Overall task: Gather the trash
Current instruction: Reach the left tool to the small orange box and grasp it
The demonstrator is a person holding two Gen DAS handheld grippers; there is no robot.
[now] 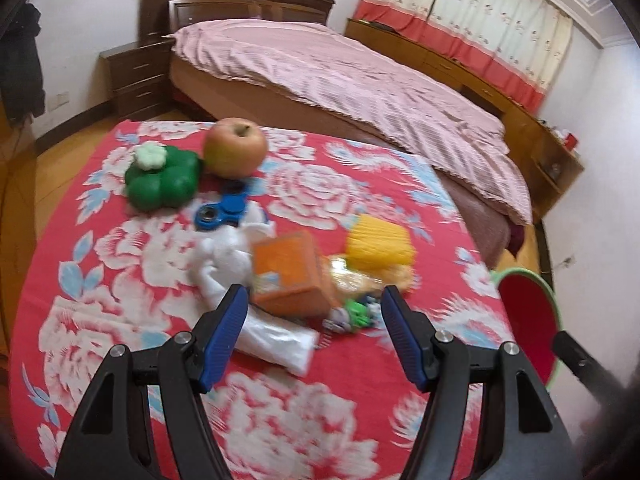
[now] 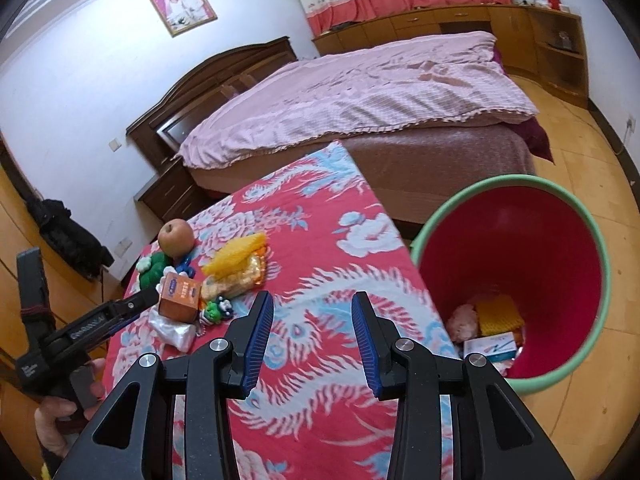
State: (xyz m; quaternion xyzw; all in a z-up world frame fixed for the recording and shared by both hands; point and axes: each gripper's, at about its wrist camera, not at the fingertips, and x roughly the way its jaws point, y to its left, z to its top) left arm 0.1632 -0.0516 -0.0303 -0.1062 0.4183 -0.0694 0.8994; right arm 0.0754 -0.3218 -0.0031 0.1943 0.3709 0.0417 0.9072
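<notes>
On the red floral table cloth (image 1: 280, 420) lies a pile: an orange carton (image 1: 290, 280), crumpled white tissue (image 1: 224, 256), a clear plastic bag (image 1: 280, 342), a yellow wrapper (image 1: 380, 244) and a small green toy (image 1: 356, 314). My left gripper (image 1: 314, 312) is open, its jaws just short of the orange carton (image 2: 180, 296), touching nothing. It also shows in the right wrist view (image 2: 138, 305). My right gripper (image 2: 312, 320) is open and empty over the cloth (image 2: 320, 264), left of the red bin (image 2: 512, 264), which holds several pieces of trash.
An apple (image 1: 235, 148), a green clover-shaped box (image 1: 162, 180) and a blue fidget spinner (image 1: 226, 210) lie at the table's far side. The bin's rim (image 1: 528, 320) shows at the table's right edge. A bed with a pink cover (image 1: 340, 72) stands behind.
</notes>
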